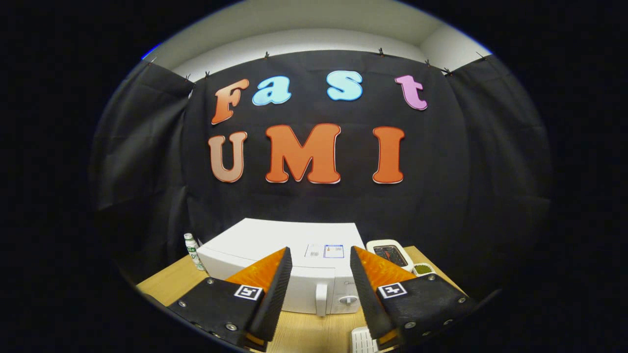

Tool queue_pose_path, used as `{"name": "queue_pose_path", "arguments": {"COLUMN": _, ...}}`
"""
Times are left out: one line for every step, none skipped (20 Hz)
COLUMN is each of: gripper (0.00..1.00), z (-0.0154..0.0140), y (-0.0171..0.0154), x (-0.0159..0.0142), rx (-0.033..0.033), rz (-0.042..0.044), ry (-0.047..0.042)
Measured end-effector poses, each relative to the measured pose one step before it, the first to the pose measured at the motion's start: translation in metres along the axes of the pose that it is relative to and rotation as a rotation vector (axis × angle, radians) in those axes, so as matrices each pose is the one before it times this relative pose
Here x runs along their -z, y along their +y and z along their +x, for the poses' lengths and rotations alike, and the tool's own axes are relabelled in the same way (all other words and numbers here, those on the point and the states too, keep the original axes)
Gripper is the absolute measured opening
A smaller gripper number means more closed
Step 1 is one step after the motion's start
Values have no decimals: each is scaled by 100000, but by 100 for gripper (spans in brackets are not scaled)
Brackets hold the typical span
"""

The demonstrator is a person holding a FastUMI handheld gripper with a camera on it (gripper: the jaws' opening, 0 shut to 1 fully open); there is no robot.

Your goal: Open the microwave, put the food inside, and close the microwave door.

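Note:
A white microwave (pixel 294 245) stands on the wooden table (pixel 167 287) straight ahead, its door shut. The vertical door handle (pixel 321 299) and a round knob (pixel 347 299) show on its front, beyond the gap between my fingers. My gripper (pixel 321 260) is open, held back from the microwave with nothing between its fingers. A white tray of food (pixel 390 252) lies to the right of the microwave, just beyond the right finger. A small white dish with green contents (pixel 423 268) sits beside that tray.
A small white bottle with a green label (pixel 193 251) stands left of the microwave. A white ribbed object (pixel 362 340) lies on the table near the right finger's base. Black cloth closes the booth behind and to both sides.

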State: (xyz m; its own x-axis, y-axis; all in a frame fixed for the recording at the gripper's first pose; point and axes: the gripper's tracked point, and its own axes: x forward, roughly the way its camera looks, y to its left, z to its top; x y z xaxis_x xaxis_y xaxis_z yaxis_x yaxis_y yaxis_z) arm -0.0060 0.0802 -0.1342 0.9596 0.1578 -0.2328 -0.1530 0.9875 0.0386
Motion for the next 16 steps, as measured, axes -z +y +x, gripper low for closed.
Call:
{"name": "queue_pose_path", "arguments": {"gripper": 75, "z": -535, "y": -372, "x": -1752, "rx": -238, "rz": 204, "ry": -2055}}
{"name": "queue_pose_path", "arguments": {"gripper": 82, "z": -516, "y": -519, "x": -1535, "rx": 482, "rz": -630, "ry": -1168}}
{"name": "queue_pose_path", "arguments": {"gripper": 84, "z": -450, "y": -480, "x": -1368, "rx": -3, "rz": -537, "ry": -1433}}
{"name": "queue_pose_path", "arguments": {"gripper": 89, "z": -449, "y": -395, "x": -1165, "rx": -82, "rz": -861, "ry": -743}}
{"name": "queue_pose_path", "arguments": {"gripper": 92, "z": -249, "y": -378, "x": -1061, "rx": -54, "rz": -1008, "ry": -903}}
{"name": "queue_pose_path", "arguments": {"gripper": 94, "z": -90, "y": -406, "x": -929, "rx": 105, "rz": -2062, "ry": -709}}
{"name": "queue_pose_path", "arguments": {"gripper": 95, "z": -286, "y": -334, "x": -1200, "rx": -14, "rz": -1637, "ry": -1509}}
{"name": "queue_pose_path", "arguments": {"gripper": 97, "z": -229, "y": -196, "x": -1224, "rx": -170, "rz": -1520, "ry": -1520}}
{"name": "queue_pose_path", "arguments": {"gripper": 97, "z": -368, "y": -351, "x": -1088, "rx": 268, "rz": -1973, "ry": -1388}}
{"name": "queue_pose_path", "arguments": {"gripper": 97, "z": -236, "y": -345, "x": -1076, "rx": 349, "rz": -2459, "ry": -1599}}
{"name": "queue_pose_path", "arguments": {"gripper": 97, "z": -63, "y": -481, "x": -1064, "rx": 808, "rz": -2215, "ry": -1616}}
{"name": "queue_pose_path", "arguments": {"gripper": 98, "z": -373, "y": -445, "x": -1051, "rx": 333, "rz": -1628, "ry": -2142}}
{"name": "queue_pose_path", "arguments": {"gripper": 98, "z": -127, "y": -428, "x": -1154, "rx": 1441, "rz": -1647, "ry": -2561}}
{"name": "queue_pose_path", "arguments": {"gripper": 98, "z": -33, "y": -765, "x": -1026, "rx": 1748, "rz": -1478, "ry": -2413}}
{"name": "queue_pose_path", "arguments": {"gripper": 98, "z": -45, "y": -266, "x": -904, "rx": 510, "rz": -723, "ry": -2134}}
{"name": "queue_pose_path", "arguments": {"gripper": 99, "z": 4, "y": -246, "x": -878, "rx": 751, "rz": -373, "ry": -1783}}
